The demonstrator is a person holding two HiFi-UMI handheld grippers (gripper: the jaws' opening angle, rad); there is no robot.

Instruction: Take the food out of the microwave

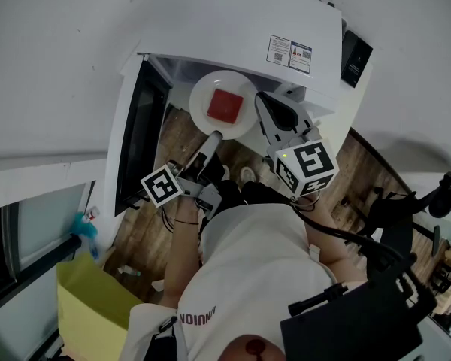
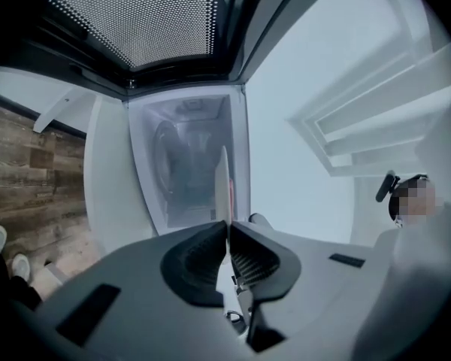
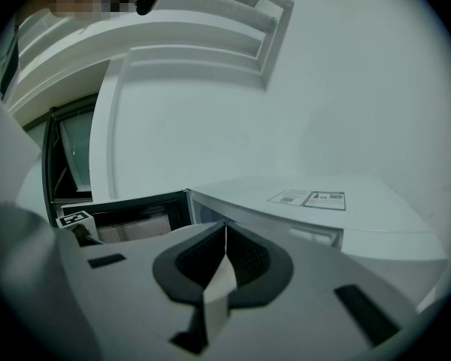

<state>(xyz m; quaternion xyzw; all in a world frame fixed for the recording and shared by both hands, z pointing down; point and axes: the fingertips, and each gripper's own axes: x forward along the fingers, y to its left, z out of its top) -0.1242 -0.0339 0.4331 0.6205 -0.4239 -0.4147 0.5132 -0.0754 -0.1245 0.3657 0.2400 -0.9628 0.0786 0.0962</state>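
Observation:
A white plate (image 1: 201, 96) bearing a red square of food (image 1: 225, 105) hangs level in front of the open white microwave (image 1: 233, 21). My left gripper (image 1: 213, 138) is shut on the plate's near rim. In the left gripper view the plate (image 2: 223, 180) shows edge-on, running out from between the closed pads (image 2: 227, 228) toward the empty cavity (image 2: 188, 164). My right gripper (image 1: 265, 101) sits just right of the plate. Its pads (image 3: 225, 235) meet, pointing over the microwave's top (image 3: 316, 216). I see no plate ahead of them.
The microwave's dark door (image 1: 139, 138) stands swung open at the left. A yellow bag (image 1: 90, 299) lies on the wood floor at the lower left. A black chair (image 1: 406, 209) and dark equipment (image 1: 361, 322) stand at the right. The person's body fills the lower middle.

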